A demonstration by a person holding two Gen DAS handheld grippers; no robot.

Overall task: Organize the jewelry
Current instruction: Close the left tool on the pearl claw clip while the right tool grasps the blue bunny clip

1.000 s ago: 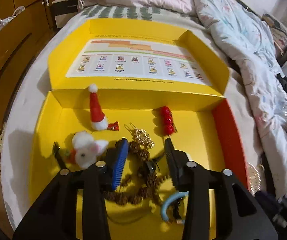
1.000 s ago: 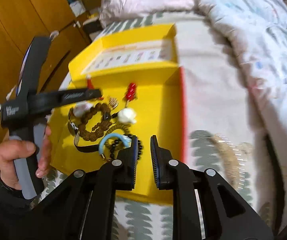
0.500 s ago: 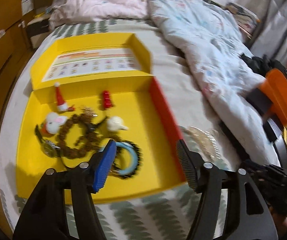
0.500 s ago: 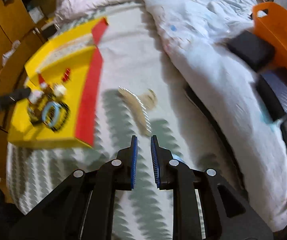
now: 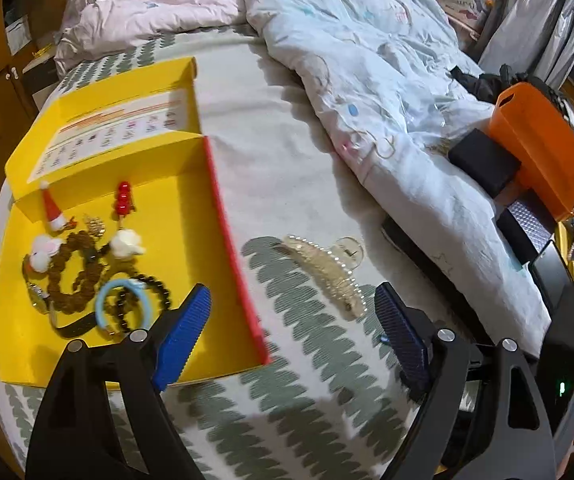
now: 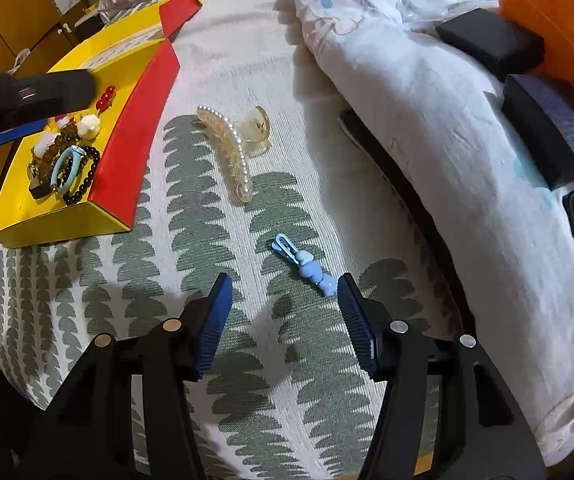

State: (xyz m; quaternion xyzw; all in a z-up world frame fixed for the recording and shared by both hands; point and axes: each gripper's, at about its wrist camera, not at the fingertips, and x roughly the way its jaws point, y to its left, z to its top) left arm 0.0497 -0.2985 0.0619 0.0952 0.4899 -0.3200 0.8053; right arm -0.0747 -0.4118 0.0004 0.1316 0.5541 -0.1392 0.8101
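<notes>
A yellow box (image 5: 191, 216) with a red side wall lies on the bed at the left; it also shows in the right wrist view (image 6: 59, 220). It holds a brown bead string (image 5: 73, 276), a light blue ring (image 5: 121, 302), a black bead bracelet (image 5: 159, 288), red beads (image 5: 122, 199) and plush clips. A clear pearl claw clip (image 5: 327, 270) lies on the bedspread, also in the right wrist view (image 6: 231, 148). A small blue hair clip (image 6: 305, 266) lies just ahead of my right gripper (image 6: 285, 318), which is open and empty. My left gripper (image 5: 293, 334) is open and empty near the box's red wall.
A crumpled white quilt (image 5: 387, 92) covers the right of the bed. An orange basket (image 5: 543, 148) and dark boxes (image 6: 491, 42) sit at the far right. Wooden cabinets (image 6: 11, 20) stand to the left. The leaf-patterned bedspread (image 6: 207, 240) ends at the near edge.
Both grippers swung right, away from the box, toward the clips on the bedspread. The right gripper opened from shut. The left gripper opened wider.
</notes>
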